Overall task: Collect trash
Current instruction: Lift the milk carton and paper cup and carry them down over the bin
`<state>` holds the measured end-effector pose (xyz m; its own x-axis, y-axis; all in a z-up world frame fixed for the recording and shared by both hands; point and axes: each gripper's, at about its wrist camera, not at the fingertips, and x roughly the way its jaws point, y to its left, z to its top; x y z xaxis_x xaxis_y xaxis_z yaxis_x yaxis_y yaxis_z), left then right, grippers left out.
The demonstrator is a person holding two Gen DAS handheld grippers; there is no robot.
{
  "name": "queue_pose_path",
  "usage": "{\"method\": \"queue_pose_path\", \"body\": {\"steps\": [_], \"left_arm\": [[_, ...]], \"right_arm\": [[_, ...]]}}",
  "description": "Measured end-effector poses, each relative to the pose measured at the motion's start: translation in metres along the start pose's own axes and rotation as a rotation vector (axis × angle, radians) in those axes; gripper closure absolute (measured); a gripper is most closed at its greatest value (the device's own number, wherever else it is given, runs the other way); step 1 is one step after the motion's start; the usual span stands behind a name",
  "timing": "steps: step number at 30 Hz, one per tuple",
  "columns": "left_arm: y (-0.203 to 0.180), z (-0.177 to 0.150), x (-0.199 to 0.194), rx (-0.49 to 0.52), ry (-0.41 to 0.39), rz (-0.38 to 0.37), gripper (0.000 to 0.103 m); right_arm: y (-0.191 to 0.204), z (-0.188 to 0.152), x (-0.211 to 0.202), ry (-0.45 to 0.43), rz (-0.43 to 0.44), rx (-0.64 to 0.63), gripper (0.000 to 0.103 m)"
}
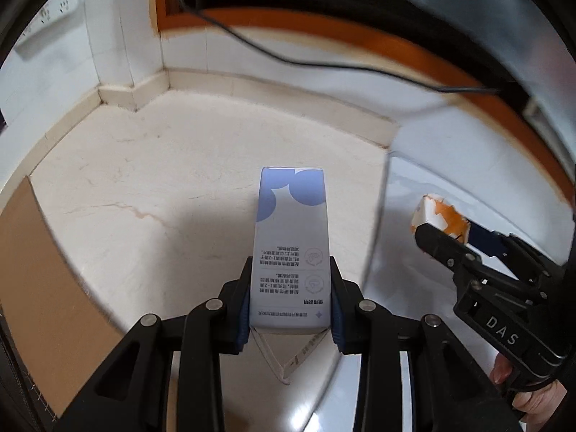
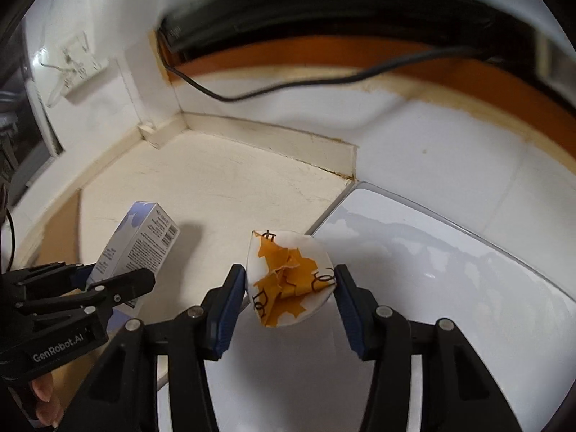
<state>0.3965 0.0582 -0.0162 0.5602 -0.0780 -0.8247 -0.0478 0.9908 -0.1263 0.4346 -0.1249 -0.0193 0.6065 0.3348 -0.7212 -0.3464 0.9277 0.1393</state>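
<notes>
**Both tongs loaded, trash lifted off the counter**

Left gripper [image 1: 291, 298]: clenched on a tall white-and-lavender carton [image 1: 291, 248]. Blue pads press its two long sides near the printed lower end; the carton's far end juts out well past the fingertips, tilted over the cream countertop [image 1: 144, 187]. A loose flap of the carton hangs below the pads.

Right gripper [image 2: 286, 288]: grasping a crumpled white-and-orange paper cup [image 2: 288, 277]. The cup sits squarely between the two blue pads, its crushed mouth facing the camera. It hangs over the edge where the countertop meets a glossy white surface [image 2: 450, 252].

In the left wrist view, the right gripper shows at right, with the cup poking past its tips. A black cable [image 2: 288, 88] runs along the back wall. A brown board [image 1: 39, 280] lies at the counter's left.
</notes>
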Motion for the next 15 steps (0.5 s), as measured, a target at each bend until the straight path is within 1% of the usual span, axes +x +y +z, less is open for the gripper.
{"method": "queue_pose_path", "body": {"steps": [3, 6, 8, 11, 15], "left_arm": [[-0.006, -0.013, -0.033, 0.02, -0.041, -0.02, 0.07], [-0.011, -0.029, -0.063, 0.044, -0.075, -0.039, 0.07], [-0.017, -0.045, -0.085, 0.058, -0.091, -0.06, 0.07], [-0.021, -0.065, -0.107, 0.065, -0.098, -0.079, 0.07], [-0.026, -0.099, -0.131, 0.045, -0.085, -0.118, 0.07]], "right_arm": [[0.005, -0.011, -0.031, -0.029, 0.03, 0.007, 0.053], [0.016, -0.025, -0.059, -0.061, 0.054, -0.015, 0.053], [0.023, -0.037, -0.078, -0.077, 0.077, -0.023, 0.053], [0.032, -0.06, -0.112, -0.1, 0.099, -0.025, 0.053], [0.045, -0.088, -0.149, -0.129, 0.132, -0.023, 0.053]]}}
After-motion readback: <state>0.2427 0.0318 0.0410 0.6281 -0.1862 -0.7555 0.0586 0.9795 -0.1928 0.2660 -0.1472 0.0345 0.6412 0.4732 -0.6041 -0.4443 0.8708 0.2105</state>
